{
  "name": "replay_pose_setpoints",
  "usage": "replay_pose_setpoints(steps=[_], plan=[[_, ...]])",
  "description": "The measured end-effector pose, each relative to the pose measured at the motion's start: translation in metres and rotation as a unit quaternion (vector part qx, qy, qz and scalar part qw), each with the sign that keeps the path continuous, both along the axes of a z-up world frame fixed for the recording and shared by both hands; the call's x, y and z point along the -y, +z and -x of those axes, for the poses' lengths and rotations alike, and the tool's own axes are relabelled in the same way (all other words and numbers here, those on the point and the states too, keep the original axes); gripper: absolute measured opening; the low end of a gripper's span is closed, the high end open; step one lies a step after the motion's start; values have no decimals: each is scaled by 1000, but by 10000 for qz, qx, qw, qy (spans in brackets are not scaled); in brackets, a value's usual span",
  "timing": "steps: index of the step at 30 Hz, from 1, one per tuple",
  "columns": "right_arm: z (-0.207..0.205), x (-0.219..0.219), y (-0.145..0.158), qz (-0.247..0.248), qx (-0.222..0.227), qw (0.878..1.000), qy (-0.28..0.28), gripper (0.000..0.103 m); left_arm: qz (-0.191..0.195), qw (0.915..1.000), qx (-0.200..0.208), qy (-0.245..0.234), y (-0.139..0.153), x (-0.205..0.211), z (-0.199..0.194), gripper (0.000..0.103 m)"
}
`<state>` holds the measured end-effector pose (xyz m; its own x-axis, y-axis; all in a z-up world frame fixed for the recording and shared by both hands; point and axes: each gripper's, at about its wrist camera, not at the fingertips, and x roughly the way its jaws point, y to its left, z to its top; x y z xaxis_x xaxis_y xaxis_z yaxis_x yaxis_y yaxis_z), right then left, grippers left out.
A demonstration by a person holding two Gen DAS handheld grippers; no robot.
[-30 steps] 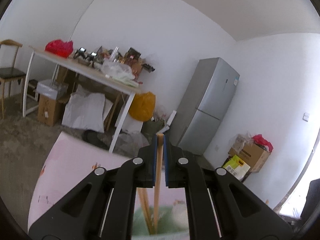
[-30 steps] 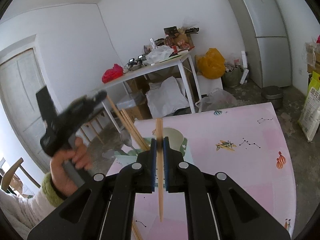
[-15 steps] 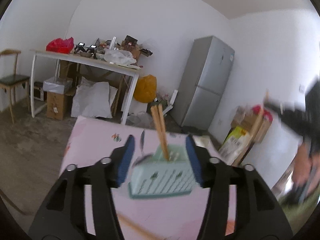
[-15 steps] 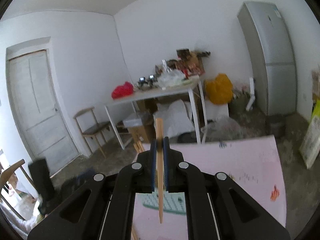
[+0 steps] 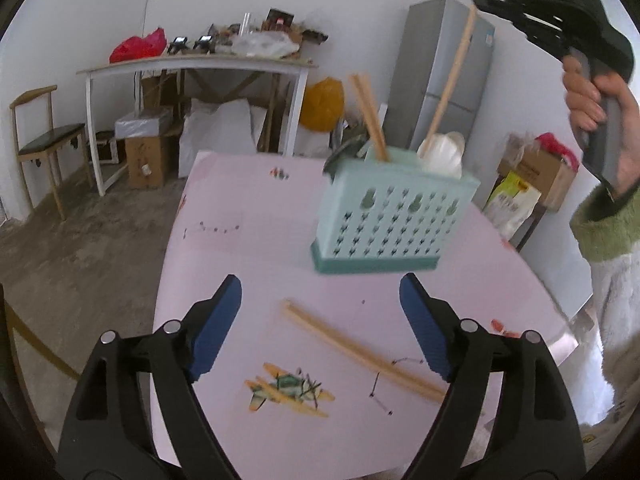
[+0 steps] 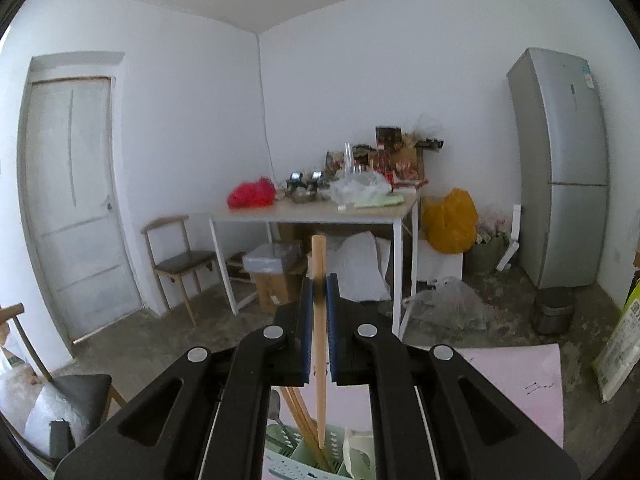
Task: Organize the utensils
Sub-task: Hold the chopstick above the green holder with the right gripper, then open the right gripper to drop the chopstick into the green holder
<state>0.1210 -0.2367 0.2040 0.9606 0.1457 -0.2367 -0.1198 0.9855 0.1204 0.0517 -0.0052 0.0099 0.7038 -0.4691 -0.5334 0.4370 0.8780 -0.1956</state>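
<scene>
Held chopstick (image 6: pixel 319 320) tip hides behind blurred caddy (image 5: pixel 394 216) rim.

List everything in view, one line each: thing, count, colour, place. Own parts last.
utensil basket: 1, mint green, on the pink table
pink table: 1, pink, in the foreground
chopsticks in basket: 2, tan, standing in its left end
white spoon: 1, white, in its right end
chopsticks on table: 2, tan, lying before the basket
held chopstick: 1, tan, above the basket
fridge: 1, silver, by the far wall
white table: 1, cluttered, at the wall
left claw: black and blue, opening, empty
right claw: shut on the held chopstick
</scene>
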Motion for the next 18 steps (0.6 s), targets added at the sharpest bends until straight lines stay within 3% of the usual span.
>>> replay_pose_setpoints(steps=[11, 12, 14, 18], plan=[[-51, 16, -75, 61, -1202, 9919, -405, 10, -232, 9997, -8, 63, -14, 1, 1, 84], [-50, 20, -75, 37, -1216, 9915, -468, 14, -269, 9996, -60, 91, -17, 1, 0, 85], [-40, 29, -71, -55, -1080, 9924, -594, 35, -327, 9993, -132, 120, -20, 2, -1, 85], [-9, 42, -52, -221, -669, 9948, -738, 41, -435, 9986, -246, 164, -25, 4, -3, 85]])
